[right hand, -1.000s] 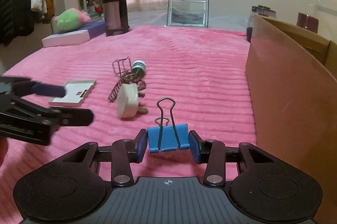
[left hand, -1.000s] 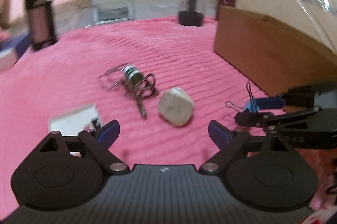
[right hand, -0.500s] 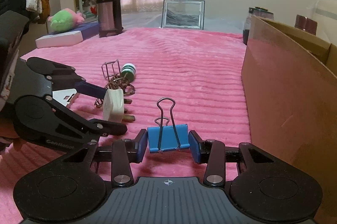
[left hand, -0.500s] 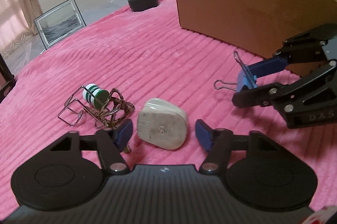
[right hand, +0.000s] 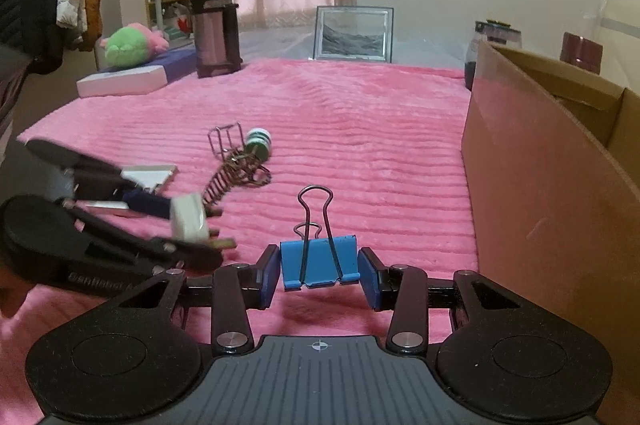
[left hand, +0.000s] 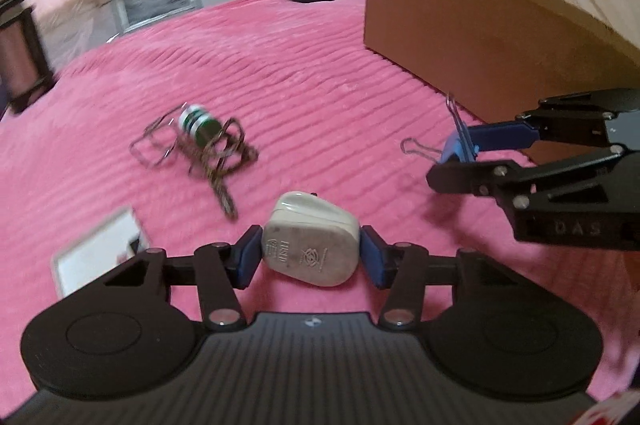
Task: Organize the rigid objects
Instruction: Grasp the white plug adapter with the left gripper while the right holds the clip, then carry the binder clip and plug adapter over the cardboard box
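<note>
"DAS" is showing on the right gripper body at 3 o'clock; the white plug is showing "FUSED"; the rest's too blurry.

We see a white plug with a scuffed, printed face tilted between our left gripper's blue fingers, which are closing on it; from the right wrist view its metal prongs point toward the box side. A blue binder clip stands upright between our right gripper's fingers, wire handles up. On the pink bedspread lie a green-and-white cylinder tangled with a wire frame and braided cord, and a flat white piece nearby. A cardboard box stands open at the right.
</note>
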Tool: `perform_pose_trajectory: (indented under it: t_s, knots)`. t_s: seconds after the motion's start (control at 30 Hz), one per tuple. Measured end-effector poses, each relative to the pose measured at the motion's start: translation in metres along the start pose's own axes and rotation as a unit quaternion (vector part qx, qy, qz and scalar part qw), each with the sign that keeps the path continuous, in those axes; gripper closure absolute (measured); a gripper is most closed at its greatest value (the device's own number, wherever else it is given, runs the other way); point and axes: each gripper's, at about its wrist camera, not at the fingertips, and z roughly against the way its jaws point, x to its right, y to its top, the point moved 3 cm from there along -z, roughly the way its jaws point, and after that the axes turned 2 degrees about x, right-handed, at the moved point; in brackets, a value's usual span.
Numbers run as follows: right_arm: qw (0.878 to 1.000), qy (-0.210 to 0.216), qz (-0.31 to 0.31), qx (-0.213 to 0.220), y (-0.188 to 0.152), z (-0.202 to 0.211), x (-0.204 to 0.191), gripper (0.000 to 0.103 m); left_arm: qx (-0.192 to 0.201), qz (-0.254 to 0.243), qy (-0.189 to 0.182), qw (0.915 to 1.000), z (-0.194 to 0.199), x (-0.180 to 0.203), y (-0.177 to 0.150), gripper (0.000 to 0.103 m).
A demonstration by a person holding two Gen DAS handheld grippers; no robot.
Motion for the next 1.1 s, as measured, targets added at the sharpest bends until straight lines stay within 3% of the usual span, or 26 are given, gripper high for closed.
perform_pose_trajectory:
  t_s: [0.23, 0.43, 1.1]
  knots:
    - [1.0, 0.012, 0.002, 0.012, 0.005, 0.033, -0.017, 0.064, 0.004, 0.1, 0.023, 0.9947, 0.049, 0.007, -0.021, 0.056]
    - [1.0, 0.02, -0.009, 0.019, 0.007, 0.065, -0.023, 0.064, 0.02, 0.149, 0.03, 0.9882, 0.085, 0.018, -0.029, 0.056]
    - [0.997, 0.036, -0.049, 0.044, 0.013, 0.133, -0.015, 0.064, 0.053, 0.158, 0.019, 0.9858, 0.138, 0.062, -0.018, 0.056]
